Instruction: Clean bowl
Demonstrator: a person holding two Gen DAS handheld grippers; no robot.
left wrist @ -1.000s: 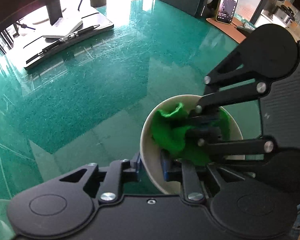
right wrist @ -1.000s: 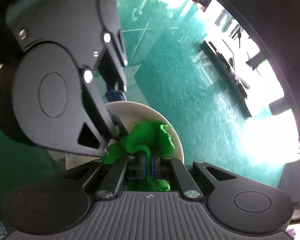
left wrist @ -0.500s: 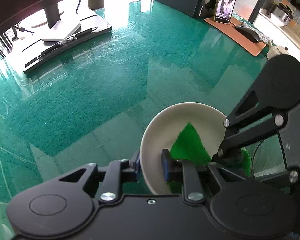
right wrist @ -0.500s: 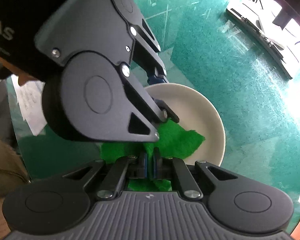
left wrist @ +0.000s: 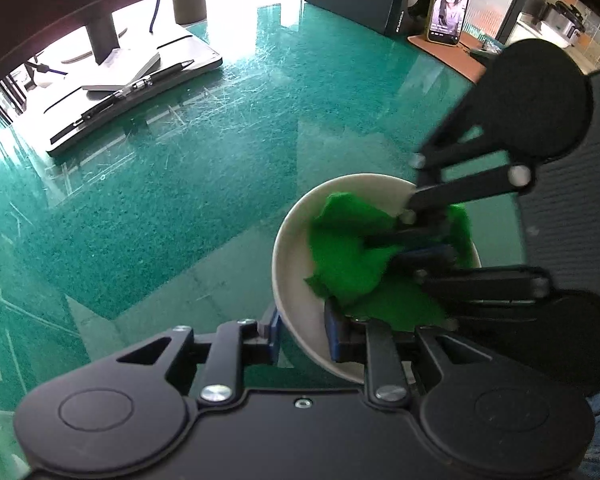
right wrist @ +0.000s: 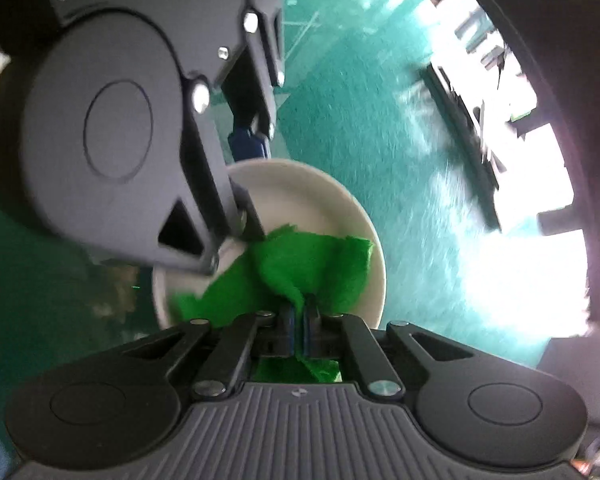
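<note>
Green cloth (left wrist: 350,256) back inside bowl (left wrist: 290,264), formerly draped across its rim.

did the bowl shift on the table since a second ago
No. In the left wrist view the bowl sits in the same spot against the pale reflection on the green table, its rim between the left gripper pads, whose jaws are opening.

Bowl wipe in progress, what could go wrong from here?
1. The left gripper straddles the bowl rim and its jaws are opening; the bowl may slip or tip under wiping force.
2. The right gripper pinches only a fold of the cloth; it could pull free.
3. Both grippers crowd the bowl and may collide.
</note>
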